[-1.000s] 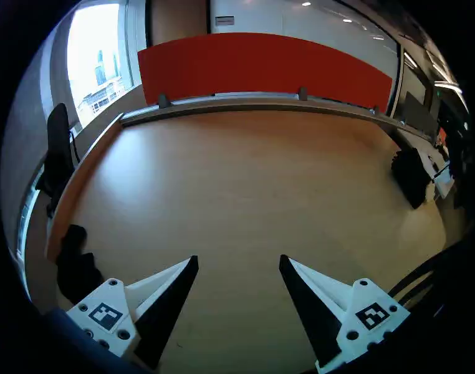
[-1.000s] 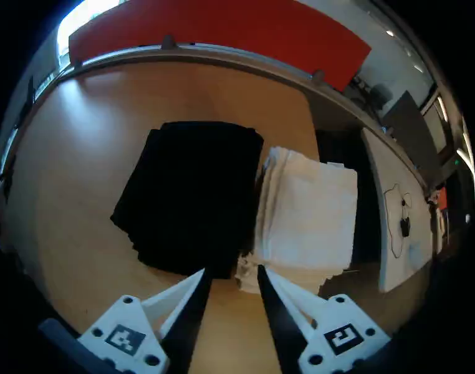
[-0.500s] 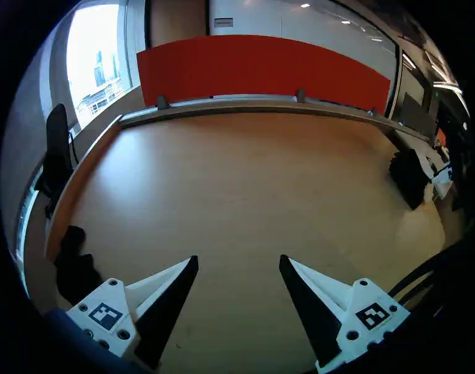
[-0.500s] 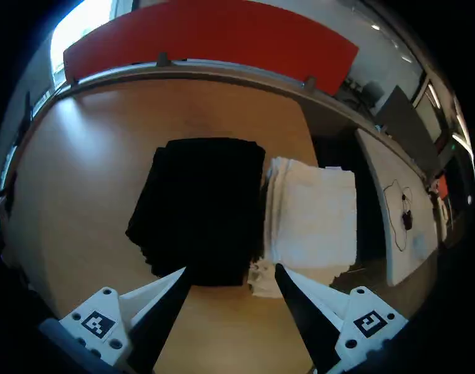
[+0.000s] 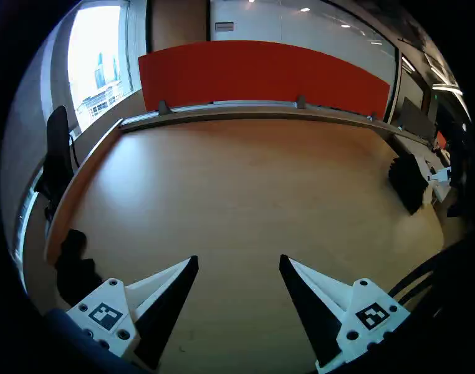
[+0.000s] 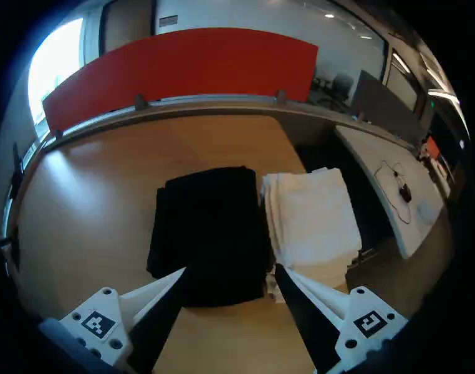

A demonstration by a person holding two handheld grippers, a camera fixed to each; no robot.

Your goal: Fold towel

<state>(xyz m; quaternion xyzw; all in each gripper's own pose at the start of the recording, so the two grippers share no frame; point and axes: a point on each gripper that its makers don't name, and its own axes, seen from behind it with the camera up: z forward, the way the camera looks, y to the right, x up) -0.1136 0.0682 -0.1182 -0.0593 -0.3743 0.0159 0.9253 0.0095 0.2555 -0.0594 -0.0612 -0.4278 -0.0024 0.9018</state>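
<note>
- Left gripper view: the left gripper (image 5: 237, 257) hovers over the table (image 5: 237, 181) with its fingers spread wide and nothing between them.
- The surface between the gripper and the red partition (image 5: 262, 68) is bare wood. A dark shape (image 5: 409, 181) lies past the partition's right end and is too small to identify.
- Right gripper view: the right gripper (image 6: 230, 268) is likewise spread wide and empty, held above the towels and touching neither.
- The black towel stack (image 6: 206, 230) lies folded on the near side of the red partition, well apart from it and roughly opposite its right half.
- The white towel stack (image 6: 312, 221) lies just beside the black one, opposite the partition's right end, near the table corner.
- Step in hand, as judged: selection of a towel. Neither gripper holds cloth.
- Next move, as judged: lower the right gripper onto one stack, pinch the top towel only, and carry it to the bare area in front of the partition for folding.
</note>
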